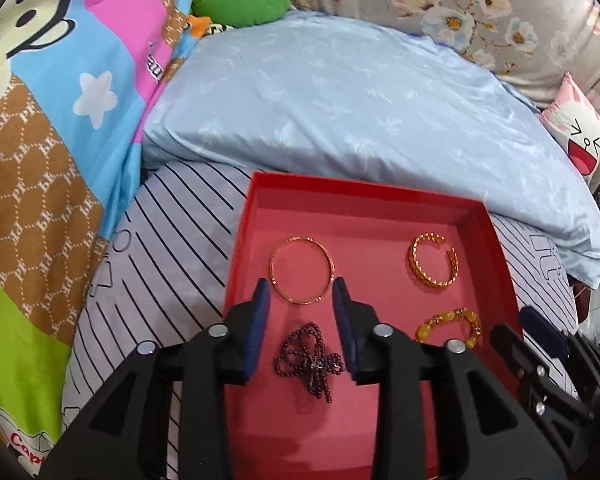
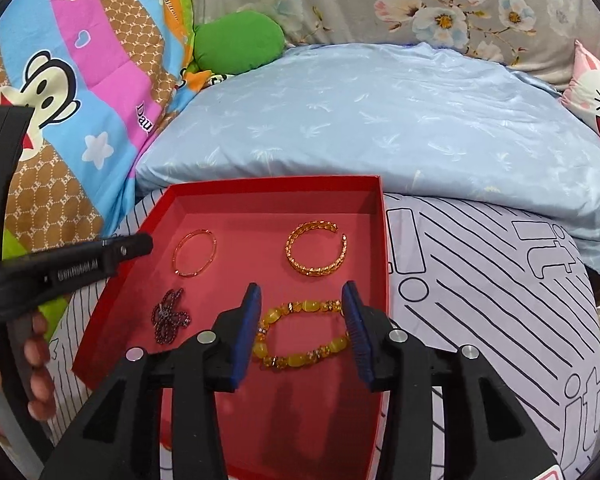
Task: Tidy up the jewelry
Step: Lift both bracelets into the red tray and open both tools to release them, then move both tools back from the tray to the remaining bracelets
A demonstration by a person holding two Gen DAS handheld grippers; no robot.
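- Left gripper (image 1: 300,286): jaws apart, nothing clamped. It hangs over the red tray (image 1: 236,240), with the dark beaded necklace (image 1: 310,362) lying loose between the blue pads, untouched as far as I can judge.
- Right gripper (image 2: 300,290): jaws apart, empty. The yellow bead bracelet (image 2: 300,336) lies flat on the tray floor between its pads; no contact visible.
- Tray rests on a striped bed cover (image 2: 480,280); a pale blue pillow (image 2: 380,120) sits at 12 o'clock of it.
- Tray layout, right wrist view: thin gold bangle (image 2: 195,253) at 10 o'clock, open woven gold cuff (image 2: 316,249) at 1 o'clock, necklace at 8 o'clock, bead bracelet at 5 o'clock.
- Progress (judgement): all four pieces lie inside the tray, spaced apart; no jewelry shows on the bedding. Sorting looks near complete, perhaps only tidying the bunched necklace remains.
- Pose: both grippers pitch steeply down toward the tray, side by side. A hand (image 2: 36,360) shows on the left gripper's handle.
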